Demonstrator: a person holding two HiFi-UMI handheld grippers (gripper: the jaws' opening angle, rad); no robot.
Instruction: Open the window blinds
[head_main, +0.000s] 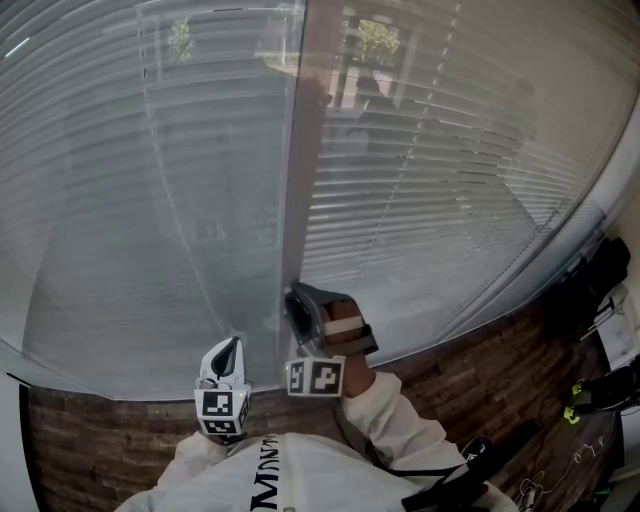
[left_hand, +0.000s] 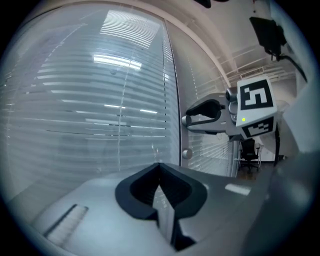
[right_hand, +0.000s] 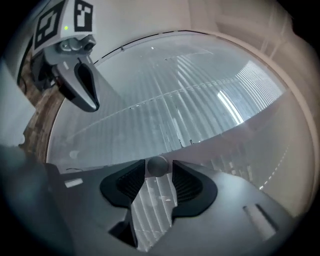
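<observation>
Grey slatted blinds (head_main: 170, 200) cover two window panes on either side of an upright frame post (head_main: 300, 150). My right gripper (head_main: 297, 300) points at the foot of that post. In the right gripper view a small round knob (right_hand: 157, 166) sits between its fingertips (right_hand: 176, 172), and the right gripper (right_hand: 157, 168) is open, with no pad visibly pressing on the knob. The left gripper view shows this knob (left_hand: 187, 153) on the post, just below the right gripper (left_hand: 186, 120). My left gripper (head_main: 232, 345) hangs to the left, shut and empty (left_hand: 160, 167).
A low brick-patterned band (head_main: 470, 380) runs under the window. Dark bags and cables (head_main: 600, 285) lie at the right. An office chair (left_hand: 248, 150) stands further along the window. My white sleeves (head_main: 400, 420) fill the bottom of the head view.
</observation>
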